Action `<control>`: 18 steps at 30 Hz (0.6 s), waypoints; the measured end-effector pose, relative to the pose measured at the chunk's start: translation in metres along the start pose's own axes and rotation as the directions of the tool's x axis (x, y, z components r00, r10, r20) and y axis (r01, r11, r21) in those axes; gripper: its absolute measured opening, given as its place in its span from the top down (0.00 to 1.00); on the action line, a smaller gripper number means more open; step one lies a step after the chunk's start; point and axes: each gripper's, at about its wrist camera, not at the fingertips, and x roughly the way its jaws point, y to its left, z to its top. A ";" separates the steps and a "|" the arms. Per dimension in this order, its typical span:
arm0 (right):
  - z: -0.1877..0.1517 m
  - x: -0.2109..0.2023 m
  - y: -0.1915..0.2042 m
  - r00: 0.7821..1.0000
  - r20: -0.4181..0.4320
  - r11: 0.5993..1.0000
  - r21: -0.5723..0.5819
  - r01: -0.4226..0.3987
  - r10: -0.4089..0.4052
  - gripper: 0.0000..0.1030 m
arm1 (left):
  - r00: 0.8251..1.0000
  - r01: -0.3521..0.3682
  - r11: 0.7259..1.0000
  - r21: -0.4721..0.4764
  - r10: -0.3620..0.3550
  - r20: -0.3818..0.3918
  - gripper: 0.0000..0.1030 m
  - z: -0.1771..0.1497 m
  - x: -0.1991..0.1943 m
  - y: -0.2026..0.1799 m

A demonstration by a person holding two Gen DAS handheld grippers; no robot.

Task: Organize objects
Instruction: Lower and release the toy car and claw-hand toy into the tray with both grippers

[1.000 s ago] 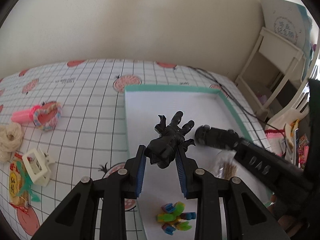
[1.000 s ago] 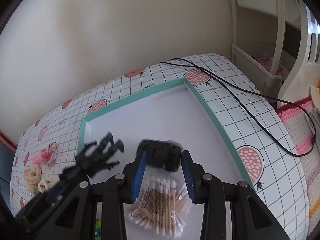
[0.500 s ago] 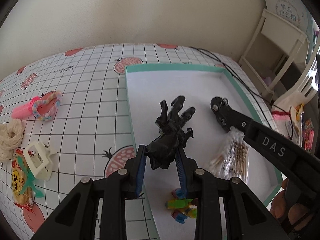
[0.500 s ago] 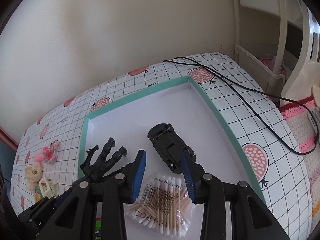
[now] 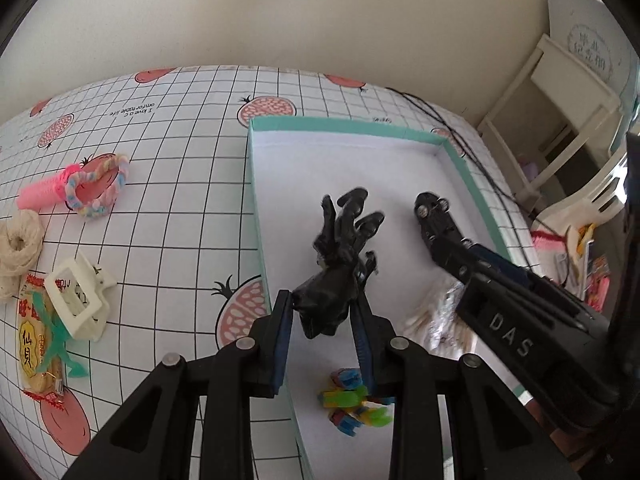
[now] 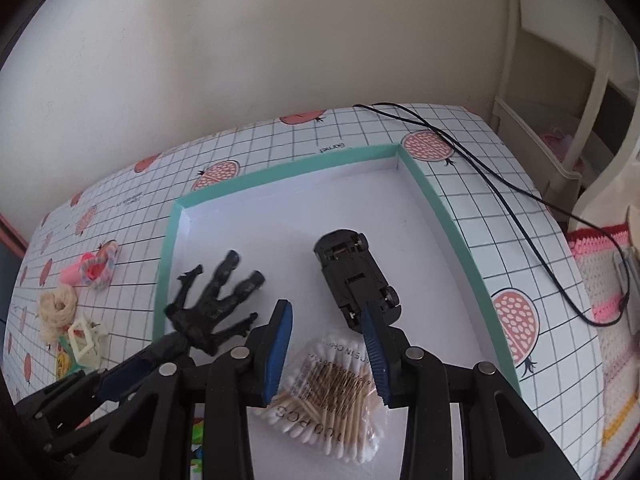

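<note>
While left claw grips black toy hand, fingers pointing away, right claw open beside car.

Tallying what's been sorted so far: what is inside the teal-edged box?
Inside the teal-edged box: a toy car lying upside down, a cotton swab packet and a colourful block toy. The claws cover parts of the floor nearest the cameras, so anything there stays unseen.

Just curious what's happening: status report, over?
Left gripper shut on black toy hand, over tray. Right gripper by upturned toy car; grip unclear. Cotton swabs below.
</note>
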 end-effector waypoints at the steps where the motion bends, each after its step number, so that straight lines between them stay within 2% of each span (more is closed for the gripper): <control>1: 0.001 -0.002 0.002 1.000 -0.009 1.000 -0.012 0.001 -0.001 0.62 | 1.000 0.004 1.000 -0.006 -0.004 0.001 0.70 0.002 -0.003 0.000; 6: 0.007 -0.009 0.003 0.998 -0.064 0.999 -0.028 0.021 -0.022 0.62 | 0.999 0.035 0.998 -0.056 -0.036 -0.017 0.68 0.011 -0.017 0.003; 11: 0.010 -0.010 -0.006 0.987 -0.160 1.000 0.011 0.002 0.000 0.61 | 1.000 -0.005 0.992 -0.125 0.003 -0.016 0.68 0.020 -0.033 0.017; 13: 0.010 -0.012 -0.007 0.984 -0.178 1.000 0.012 0.001 0.001 0.61 | 1.000 -0.025 0.990 -0.141 0.023 -0.018 0.63 0.023 -0.037 0.024; 15: 0.011 -0.016 -0.005 0.984 -0.178 1.000 -0.008 0.008 -0.009 0.59 | 0.998 -0.057 0.987 -0.148 0.055 -0.020 0.50 0.026 -0.042 0.030; 18: 0.013 -0.025 -0.002 0.986 -0.166 0.999 -0.030 0.017 -0.022 0.43 | 0.996 -0.093 0.980 -0.176 0.092 -0.015 0.42 0.029 -0.049 0.041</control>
